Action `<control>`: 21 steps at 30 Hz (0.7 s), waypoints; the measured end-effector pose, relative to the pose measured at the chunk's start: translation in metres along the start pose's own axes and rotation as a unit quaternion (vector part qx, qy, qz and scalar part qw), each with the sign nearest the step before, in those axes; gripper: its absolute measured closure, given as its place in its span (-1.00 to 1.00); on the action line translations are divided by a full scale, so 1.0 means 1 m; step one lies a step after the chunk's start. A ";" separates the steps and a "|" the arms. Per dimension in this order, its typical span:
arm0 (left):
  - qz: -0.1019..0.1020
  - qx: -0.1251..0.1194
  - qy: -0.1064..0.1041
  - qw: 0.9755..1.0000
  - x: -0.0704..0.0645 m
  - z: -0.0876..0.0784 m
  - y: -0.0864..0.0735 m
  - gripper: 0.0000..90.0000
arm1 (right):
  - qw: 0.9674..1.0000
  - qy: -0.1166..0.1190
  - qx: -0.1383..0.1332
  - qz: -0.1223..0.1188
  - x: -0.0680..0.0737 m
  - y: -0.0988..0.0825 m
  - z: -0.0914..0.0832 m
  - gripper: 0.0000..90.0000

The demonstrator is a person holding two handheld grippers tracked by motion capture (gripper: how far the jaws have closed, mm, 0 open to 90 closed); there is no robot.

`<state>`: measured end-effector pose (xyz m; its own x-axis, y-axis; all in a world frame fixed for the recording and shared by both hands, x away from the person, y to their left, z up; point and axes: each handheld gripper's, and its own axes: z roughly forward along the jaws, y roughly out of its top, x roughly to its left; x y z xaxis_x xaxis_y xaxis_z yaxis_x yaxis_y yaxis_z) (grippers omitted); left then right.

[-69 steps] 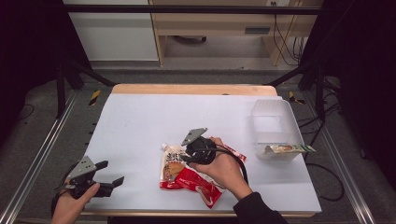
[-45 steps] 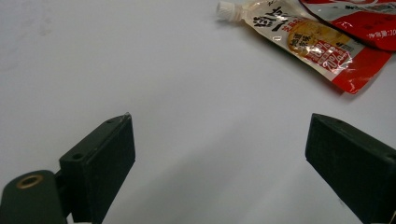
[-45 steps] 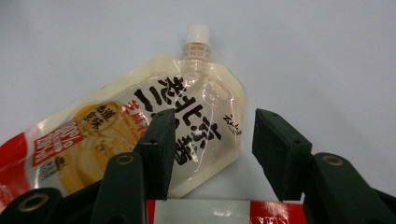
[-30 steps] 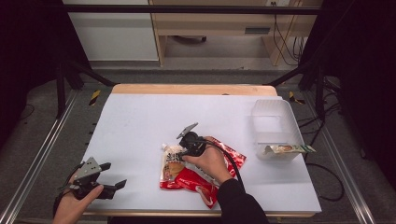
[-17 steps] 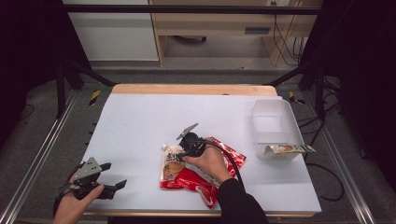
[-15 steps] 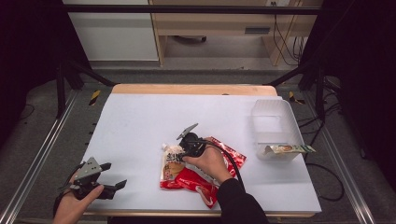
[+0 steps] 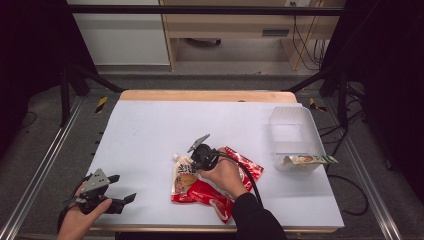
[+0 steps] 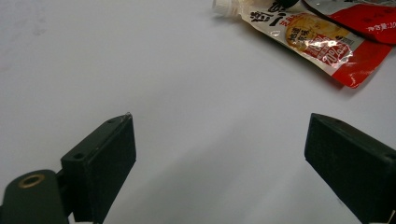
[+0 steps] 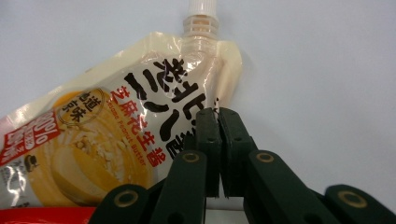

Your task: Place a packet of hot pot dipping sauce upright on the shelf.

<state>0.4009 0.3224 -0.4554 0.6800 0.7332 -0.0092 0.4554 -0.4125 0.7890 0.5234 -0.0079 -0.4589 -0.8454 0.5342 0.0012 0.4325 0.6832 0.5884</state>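
A cream spouted pouch with a white cap lies flat on the white table, partly over a red packet. My right gripper rests on the pouch near its spout end. Up close, its jaws have just been closing, and my right gripper now pinches the pouch at its side edge below the spout. My left gripper sits near the table's front left corner with its jaws wide apart. Nothing lies between the jaws of my left gripper, and the pouch and red packet lie beyond it.
A clear plastic bin stands at the right side of the table, with a green and white packet across its near rim. A wooden strip runs along the table's far edge.
Since the earliest frame my right hand and gripper have shifted a little left onto the pouch's spout end. The left gripper has stayed put.
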 end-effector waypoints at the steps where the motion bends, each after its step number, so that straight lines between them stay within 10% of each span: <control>1: 0.000 0.000 0.000 1.000 0.000 0.000 0.000 -0.81 | 1.000 -0.003 -0.002 -0.005 0.002 0.001 -0.002 0.98; 21: 0.010 0.009 0.007 1.000 -0.002 0.001 0.000 -0.81 | 0.993 -0.004 -0.099 -0.059 0.039 0.025 -0.054 1.00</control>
<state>0.4004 0.3207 -0.4561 0.6811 0.7320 0.0157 0.4515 -0.4368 0.7781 0.4841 0.0033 -0.3999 -0.8834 0.4613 -0.0830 0.2603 0.6301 0.7316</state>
